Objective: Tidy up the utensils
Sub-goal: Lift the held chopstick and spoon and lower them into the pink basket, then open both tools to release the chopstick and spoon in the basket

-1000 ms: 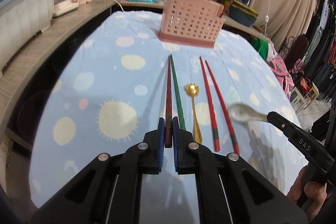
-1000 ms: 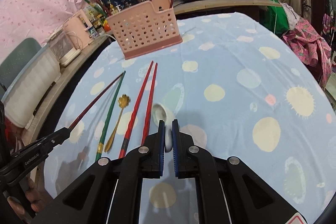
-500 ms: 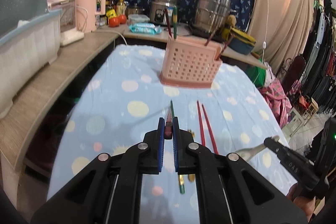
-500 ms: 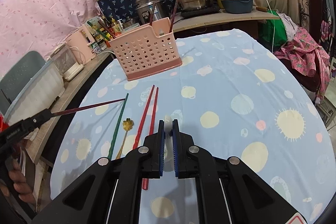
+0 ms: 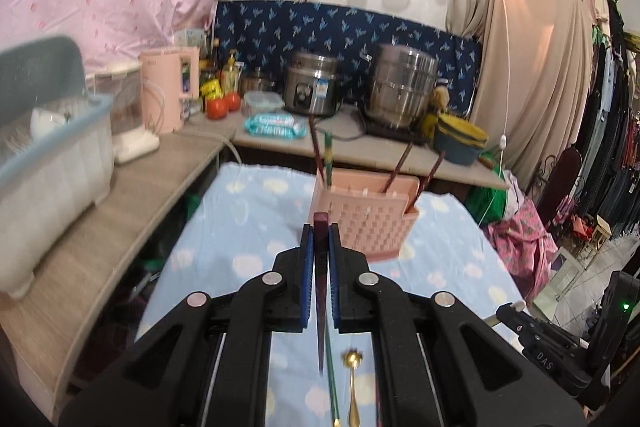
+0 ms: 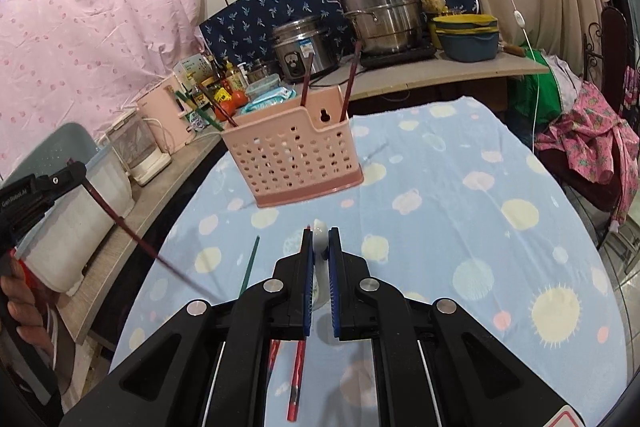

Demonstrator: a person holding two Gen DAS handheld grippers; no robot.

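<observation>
both grippers rose; dark red chopstick (image 5: 320, 291) slants tip-down toward table (image 5: 448, 251)

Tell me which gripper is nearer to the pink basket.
Left gripper, just short of the basket. The right gripper is farther back, with bare cloth between.

"DAS" on right tool (image 5: 516, 311); "GenRobot.AI" on left tool (image 6: 78, 169).
</observation>
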